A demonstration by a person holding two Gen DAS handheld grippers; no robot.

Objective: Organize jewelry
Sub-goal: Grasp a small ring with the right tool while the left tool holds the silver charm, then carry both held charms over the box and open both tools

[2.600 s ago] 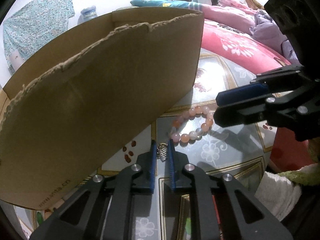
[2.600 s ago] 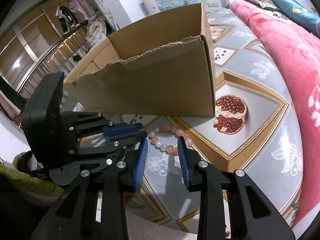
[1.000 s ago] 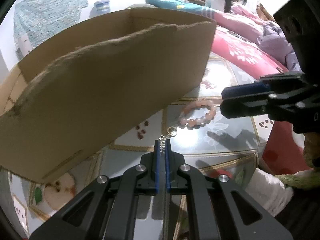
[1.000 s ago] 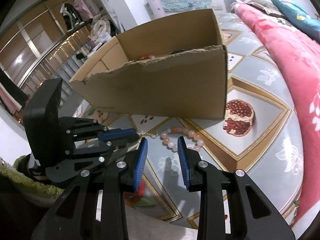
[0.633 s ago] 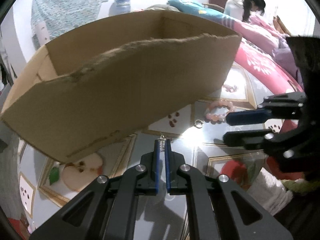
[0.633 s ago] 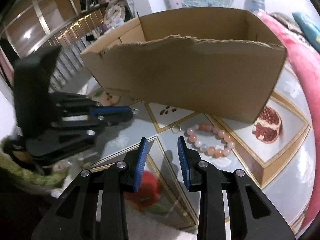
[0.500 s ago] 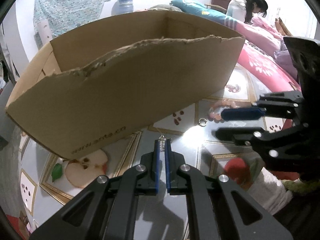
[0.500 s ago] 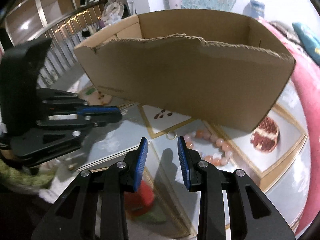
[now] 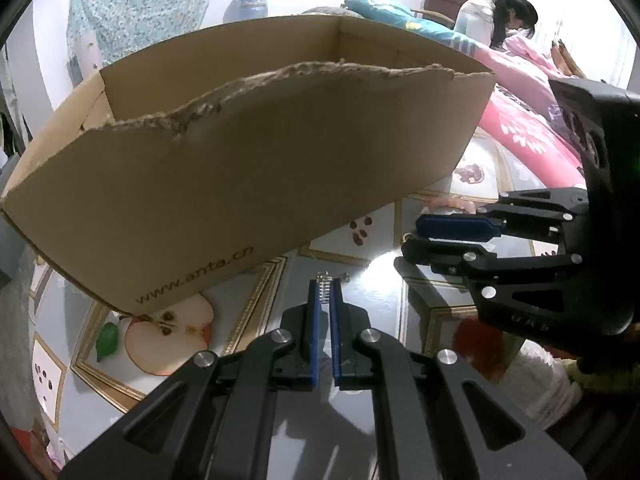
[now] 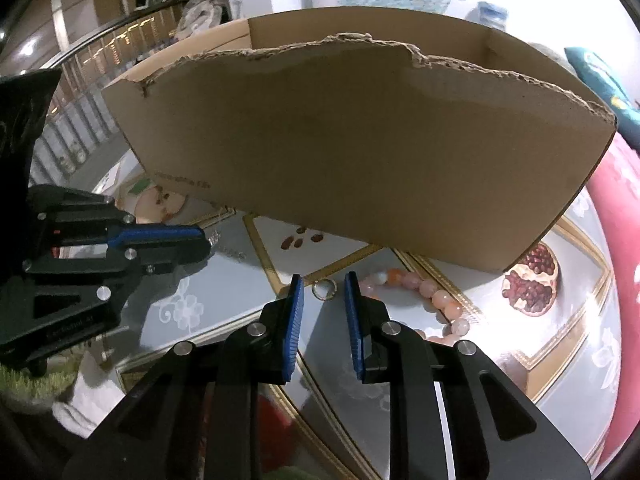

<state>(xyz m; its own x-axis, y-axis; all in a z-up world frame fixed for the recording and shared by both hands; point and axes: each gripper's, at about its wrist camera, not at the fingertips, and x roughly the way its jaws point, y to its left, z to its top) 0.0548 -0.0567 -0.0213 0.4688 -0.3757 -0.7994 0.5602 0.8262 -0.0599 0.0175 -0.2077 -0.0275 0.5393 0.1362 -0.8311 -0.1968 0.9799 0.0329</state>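
The left gripper point(image 9: 325, 286) has its jaws clamped on a small silver earring point(image 9: 325, 280). The right gripper point(image 10: 322, 284) has just been narrowing its jaws, still apart, around a small ring point(image 10: 324, 290) lying on the glossy table point(image 10: 224, 280). Just beside it lies a pink bead bracelet point(image 10: 432, 294), before the torn cardboard box point(image 10: 360, 152).

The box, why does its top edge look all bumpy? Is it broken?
Yes, the box looks damaged. The top edge of its near wall is ragged and uneven, as if a flap was torn off, while the far wall's edge runs straight. The rest of the box stands upright on the table.
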